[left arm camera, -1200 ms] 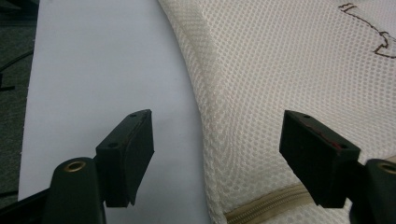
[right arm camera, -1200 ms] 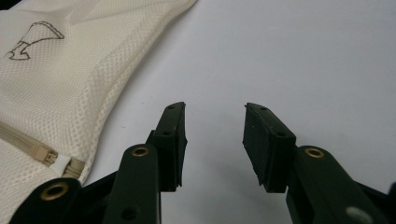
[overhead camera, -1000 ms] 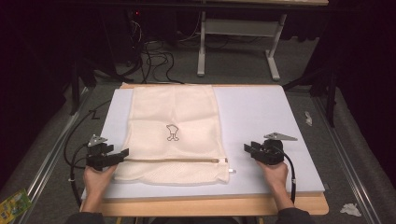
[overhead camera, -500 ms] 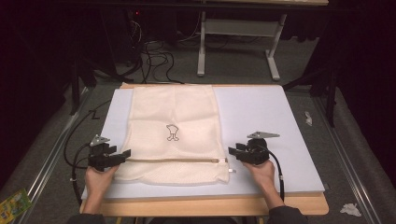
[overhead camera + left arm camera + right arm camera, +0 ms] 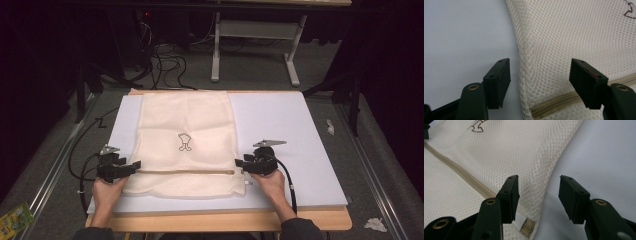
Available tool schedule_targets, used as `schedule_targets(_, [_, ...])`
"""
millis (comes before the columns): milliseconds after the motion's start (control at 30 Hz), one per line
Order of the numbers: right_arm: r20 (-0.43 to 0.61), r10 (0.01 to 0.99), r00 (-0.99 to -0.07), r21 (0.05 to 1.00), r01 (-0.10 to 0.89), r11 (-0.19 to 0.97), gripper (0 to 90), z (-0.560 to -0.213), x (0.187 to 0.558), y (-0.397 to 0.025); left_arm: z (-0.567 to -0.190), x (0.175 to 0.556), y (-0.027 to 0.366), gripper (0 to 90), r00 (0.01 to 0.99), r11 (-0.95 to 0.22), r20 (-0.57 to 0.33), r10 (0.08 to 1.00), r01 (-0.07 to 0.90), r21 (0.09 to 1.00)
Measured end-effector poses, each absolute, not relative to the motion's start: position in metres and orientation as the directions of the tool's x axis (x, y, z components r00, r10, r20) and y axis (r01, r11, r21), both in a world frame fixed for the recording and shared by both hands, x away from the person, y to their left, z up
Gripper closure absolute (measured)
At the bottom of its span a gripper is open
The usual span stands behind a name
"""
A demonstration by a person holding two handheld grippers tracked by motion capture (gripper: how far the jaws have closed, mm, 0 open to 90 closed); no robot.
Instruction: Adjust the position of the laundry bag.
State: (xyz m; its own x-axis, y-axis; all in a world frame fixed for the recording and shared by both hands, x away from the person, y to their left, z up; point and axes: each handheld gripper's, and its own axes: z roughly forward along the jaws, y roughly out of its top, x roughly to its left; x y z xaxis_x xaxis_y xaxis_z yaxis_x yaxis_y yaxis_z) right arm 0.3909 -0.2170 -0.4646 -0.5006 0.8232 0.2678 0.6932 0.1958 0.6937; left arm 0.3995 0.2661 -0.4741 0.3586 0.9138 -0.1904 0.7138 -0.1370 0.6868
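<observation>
A cream mesh laundry bag [image 5: 187,142] lies flat on the white table top [image 5: 280,125], with a small dark emblem [image 5: 184,142] at its middle and a tan zipper [image 5: 185,172] running across near its front edge. My left gripper [image 5: 134,166] stands open at the bag's left edge, its jaws straddling the mesh border [image 5: 524,72] just above the zipper's end [image 5: 554,103]. My right gripper [image 5: 240,164] is open at the bag's right edge; the mesh border [image 5: 537,185] and the zipper's end tab [image 5: 527,227] lie between its jaws.
The white top rests on a wooden table whose front edge [image 5: 215,220] runs below the hands. Bare white surface [image 5: 300,145] stretches to the right of the bag. Cables [image 5: 90,150] trail off the left side. Table legs [image 5: 292,60] stand on the dark floor behind.
My right gripper has slid left across the bare white surface to the bag's right edge at the zipper's end. The left gripper has stayed at the bag's left edge.
</observation>
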Motion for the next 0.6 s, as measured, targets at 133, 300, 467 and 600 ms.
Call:
schedule_targets(133, [0.284, 0.819, -0.498, 0.682, 0.706, 0.192, 52.2, -0.468, 0.393, -0.214, -0.474, 0.401, 0.265, 43.1, 0.363, -0.130, -0.208, 0.908, 0.718, 0.684])
schedule_targets(300, [0.277, 0.818, -0.505, 0.676, 0.707, 0.207, 54.5, -0.472, 0.396, -0.210, -0.475, 0.404, 0.260, 46.6, 0.375, -0.168, -0.170, 0.911, 0.716, 0.678])
schedule_targets(467, [0.283, 0.812, -0.511, 0.667, 0.713, 0.216, 67.7, -0.475, 0.398, -0.206, -0.475, 0.405, 0.261, 60.6, 0.365, -0.163, -0.165, 0.916, 0.716, 0.679])
schedule_targets(600, [0.288, 0.811, -0.509, 0.666, 0.715, 0.213, 78.5, -0.474, 0.399, -0.207, -0.474, 0.405, 0.261, 68.2, 0.373, -0.173, -0.160, 0.914, 0.715, 0.678])
